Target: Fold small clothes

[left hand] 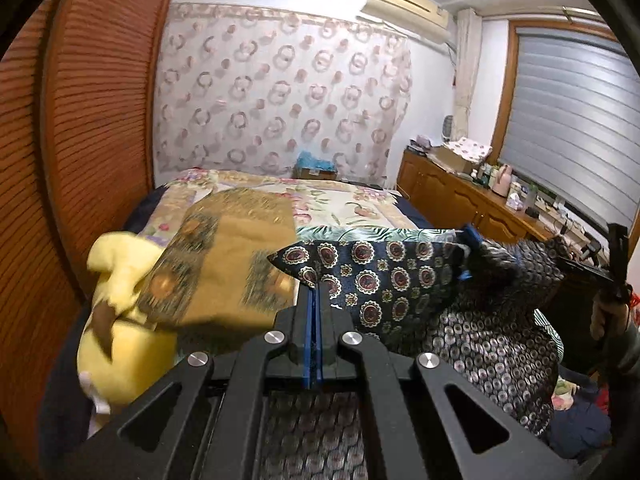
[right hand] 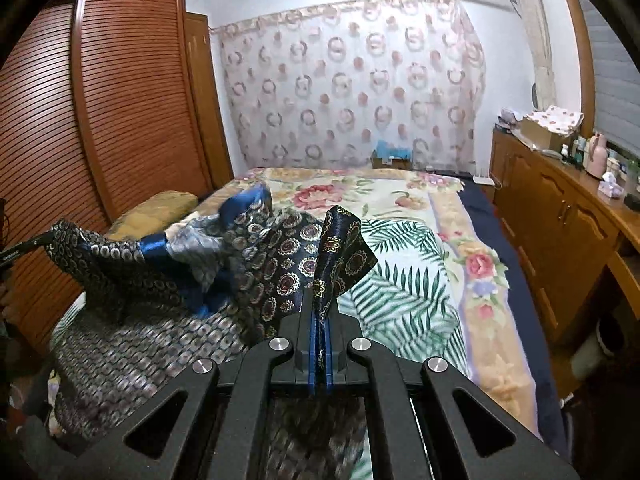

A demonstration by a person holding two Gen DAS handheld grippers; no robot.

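Observation:
A dark navy silky garment with medallion and ring patterns point(left hand: 384, 280) hangs lifted above the bed between both grippers. My left gripper point(left hand: 315, 292) is shut on one corner of it. My right gripper point(right hand: 320, 300) is shut on another corner point(right hand: 344, 248), which sticks up past the fingertips. The garment sags in folds between them point(right hand: 168, 280), its lower part draped toward the near edge of the bed. The right gripper shows at the far right of the left wrist view point(left hand: 612, 264); the left gripper's tip shows at the far left of the right wrist view point(right hand: 20, 252).
The bed has a floral and palm-leaf cover point(right hand: 408, 264). A mustard patterned cloth point(left hand: 236, 256) lies over a yellow plush toy point(left hand: 120, 320) at the left. A louvred wooden wardrobe point(right hand: 120, 100) stands left, a wooden sideboard with clutter point(right hand: 560, 208) right, a curtain point(right hand: 352, 88) behind.

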